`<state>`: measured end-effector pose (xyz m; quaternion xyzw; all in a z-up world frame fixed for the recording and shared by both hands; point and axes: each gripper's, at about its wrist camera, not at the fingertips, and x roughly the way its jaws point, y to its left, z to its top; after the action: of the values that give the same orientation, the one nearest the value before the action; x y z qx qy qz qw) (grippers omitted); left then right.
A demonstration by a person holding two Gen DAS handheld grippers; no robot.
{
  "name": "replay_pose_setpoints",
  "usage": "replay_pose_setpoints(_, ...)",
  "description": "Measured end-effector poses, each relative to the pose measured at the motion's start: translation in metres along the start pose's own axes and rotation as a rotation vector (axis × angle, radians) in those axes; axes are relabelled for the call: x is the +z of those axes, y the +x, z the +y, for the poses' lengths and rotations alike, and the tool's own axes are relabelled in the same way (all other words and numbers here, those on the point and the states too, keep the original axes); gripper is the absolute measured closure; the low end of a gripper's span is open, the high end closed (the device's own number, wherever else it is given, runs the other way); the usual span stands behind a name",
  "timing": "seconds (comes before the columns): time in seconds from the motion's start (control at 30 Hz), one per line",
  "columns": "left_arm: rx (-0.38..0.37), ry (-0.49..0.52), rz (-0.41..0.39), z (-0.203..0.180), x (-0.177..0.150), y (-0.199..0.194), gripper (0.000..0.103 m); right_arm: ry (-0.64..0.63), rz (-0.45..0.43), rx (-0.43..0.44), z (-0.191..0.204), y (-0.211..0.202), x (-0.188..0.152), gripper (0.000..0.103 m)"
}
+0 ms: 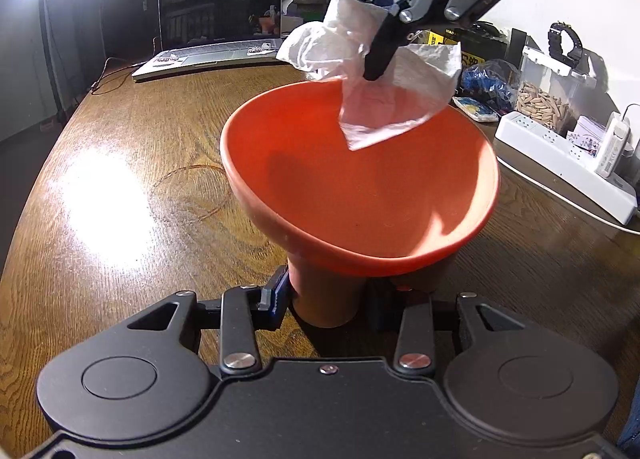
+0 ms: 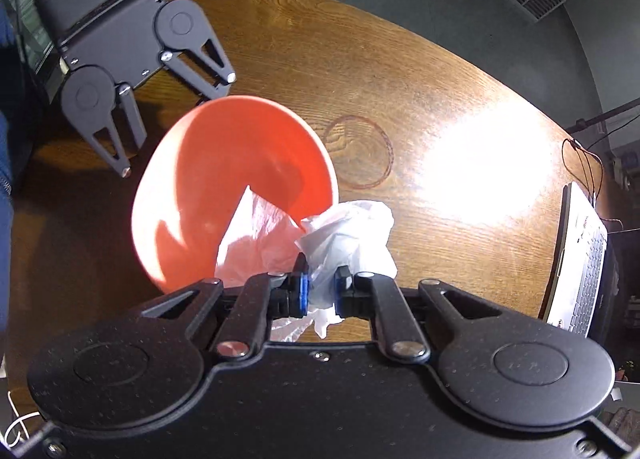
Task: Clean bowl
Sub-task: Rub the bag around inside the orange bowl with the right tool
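Wooden table point(image 1: 120, 163), strong glare patch, faint ring stain on the grain. Orange bowl point(image 1: 360, 187) held tilted above the table, its foot clamped between the jaws of the left gripper point(image 1: 328, 295). Right gripper point(image 2: 322, 291) clenched on a crumpled white paper towel point(image 2: 352, 235); one loose corner hangs over the far rim into the bowl. Open laptop point(image 1: 220, 15) at the far edge; white power strip point(image 1: 560, 163) to the right.
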<state>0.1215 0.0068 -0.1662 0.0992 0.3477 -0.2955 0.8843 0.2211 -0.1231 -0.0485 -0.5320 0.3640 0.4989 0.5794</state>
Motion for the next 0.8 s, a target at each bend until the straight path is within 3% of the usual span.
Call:
replay_pose_setpoints(0.23, 0.003, 0.001, 0.000, -0.003, 0.002, 0.003, 0.065, -0.027, 0.004, 0.059, 0.043, -0.004, -0.005, 0.090)
replay_pose_setpoints(0.43, 0.020, -0.011, 0.002, -0.005, 0.002, 0.002, 0.065, -0.061, -0.018, 0.110, 0.060, 0.021, 0.020, 0.090)
replay_pose_setpoints(0.57, 0.038, -0.028, 0.001, -0.007, 0.003, 0.002, 0.065, -0.103, -0.083, 0.138, 0.069, 0.030, 0.046, 0.090)
replay_pose_setpoints(0.8, 0.081, -0.064, -0.011, -0.010, 0.003, 0.002, 0.065, -0.083, -0.123, 0.058, 0.040, 0.046, 0.062, 0.091)
